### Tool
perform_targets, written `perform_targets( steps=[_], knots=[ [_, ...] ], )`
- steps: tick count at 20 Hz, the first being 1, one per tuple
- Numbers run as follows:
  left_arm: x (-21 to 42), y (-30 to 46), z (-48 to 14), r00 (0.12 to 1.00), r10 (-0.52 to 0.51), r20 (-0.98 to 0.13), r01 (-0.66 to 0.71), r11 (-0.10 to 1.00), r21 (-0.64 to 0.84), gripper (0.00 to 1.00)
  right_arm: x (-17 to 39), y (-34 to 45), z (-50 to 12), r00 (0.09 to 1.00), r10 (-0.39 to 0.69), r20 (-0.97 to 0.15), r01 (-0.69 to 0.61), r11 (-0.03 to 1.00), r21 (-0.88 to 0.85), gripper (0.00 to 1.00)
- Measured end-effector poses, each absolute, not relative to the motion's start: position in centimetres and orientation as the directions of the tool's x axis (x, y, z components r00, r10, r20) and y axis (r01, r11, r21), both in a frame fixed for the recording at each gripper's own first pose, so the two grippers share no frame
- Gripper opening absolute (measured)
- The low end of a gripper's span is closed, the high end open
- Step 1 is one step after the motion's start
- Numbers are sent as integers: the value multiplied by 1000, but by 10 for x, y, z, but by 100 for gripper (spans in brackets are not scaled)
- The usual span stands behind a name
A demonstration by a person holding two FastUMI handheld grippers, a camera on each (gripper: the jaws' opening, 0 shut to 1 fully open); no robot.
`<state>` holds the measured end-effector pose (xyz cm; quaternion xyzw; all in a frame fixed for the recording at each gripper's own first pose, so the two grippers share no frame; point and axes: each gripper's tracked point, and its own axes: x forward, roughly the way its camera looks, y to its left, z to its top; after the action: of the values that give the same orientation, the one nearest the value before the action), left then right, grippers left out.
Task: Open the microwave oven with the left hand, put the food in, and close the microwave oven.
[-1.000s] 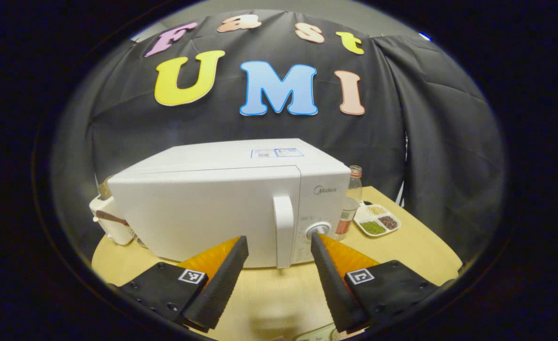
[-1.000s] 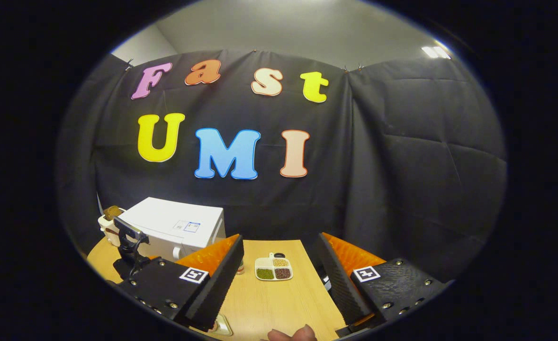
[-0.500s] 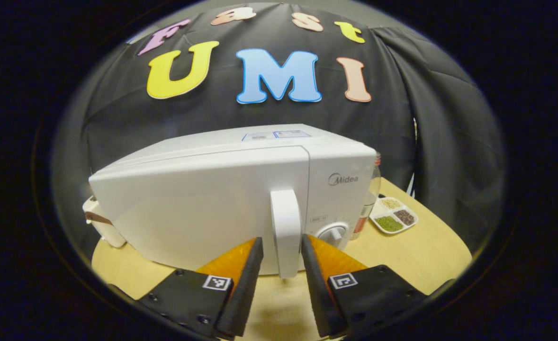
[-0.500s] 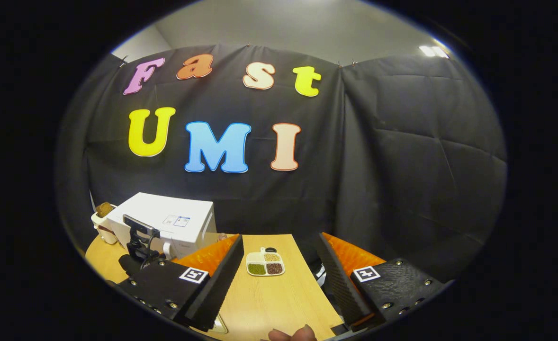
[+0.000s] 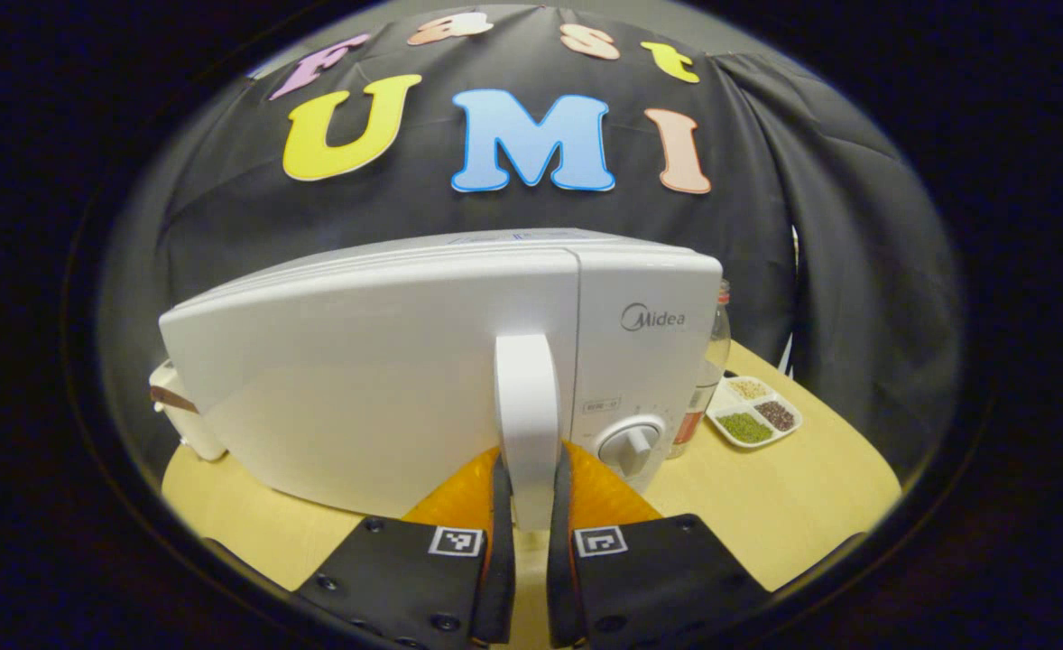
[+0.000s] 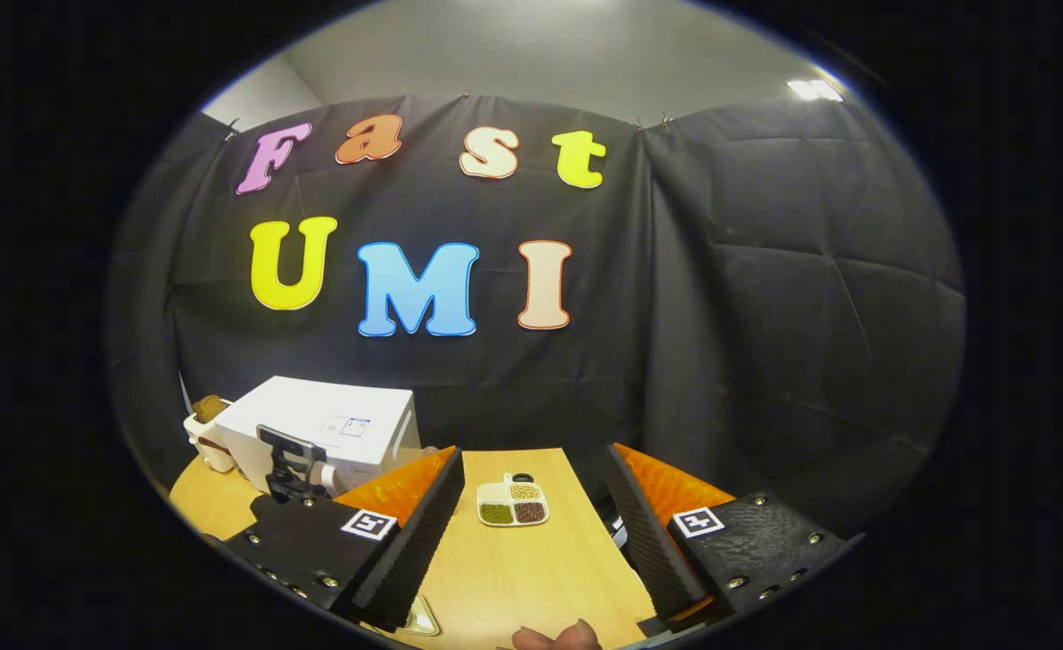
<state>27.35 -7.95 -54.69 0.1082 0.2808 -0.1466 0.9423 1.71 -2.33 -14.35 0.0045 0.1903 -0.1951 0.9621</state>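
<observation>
White plastic marks the microwave oven [image 5: 423, 361], which is set toward the left side of the round wooden table [image 5: 793, 487], its door not yet swung out. The vertical door handle [image 5: 526, 415] is clamped between the two fingers of the left gripper [image 5: 527, 551], so the opening step is judged to be in hand. A pull outward along the door's arc, hinged at its left edge, is called for next, with the grip kept firm so the smooth handle is not lost. The right gripper [image 6: 531, 533] is held spread wide and empty above the near edge of the table. A divided dish of grains and beans [image 6: 513, 503], presumably the food, is seen near the far right edge, beside a bottle [image 5: 707, 370] standing just right of the oven.
</observation>
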Motion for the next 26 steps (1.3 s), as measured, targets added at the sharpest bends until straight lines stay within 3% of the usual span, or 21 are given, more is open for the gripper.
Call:
perform_targets(
  steps=[6,17,18,21,23,26],
  knots=[
    [274,-77,-549,784,-208,-585,348,928,137,23,-22,-28,-124,886,-334,-321,357,934,14,95],
    [264,-75,-549,752,-128,-646,271,954,127,23,-116,-57,-130,883,-303,-358,338,941,37,95],
    [252,-71,-548,744,-113,-658,252,960,121,25,-121,-58,-132,882,-299,-363,335,941,39,95],
    [196,-40,-536,786,-55,-615,216,958,190,20,-130,-60,-136,889,-281,-361,321,946,54,95],
    [144,1,-528,802,2,-597,202,940,274,23,-129,-54,-140,902,-248,-354,289,955,68,95],
    [85,89,-519,771,85,-632,126,952,281,23,-122,-41,-152,918,-190,-347,230,970,78,95]
  ],
)
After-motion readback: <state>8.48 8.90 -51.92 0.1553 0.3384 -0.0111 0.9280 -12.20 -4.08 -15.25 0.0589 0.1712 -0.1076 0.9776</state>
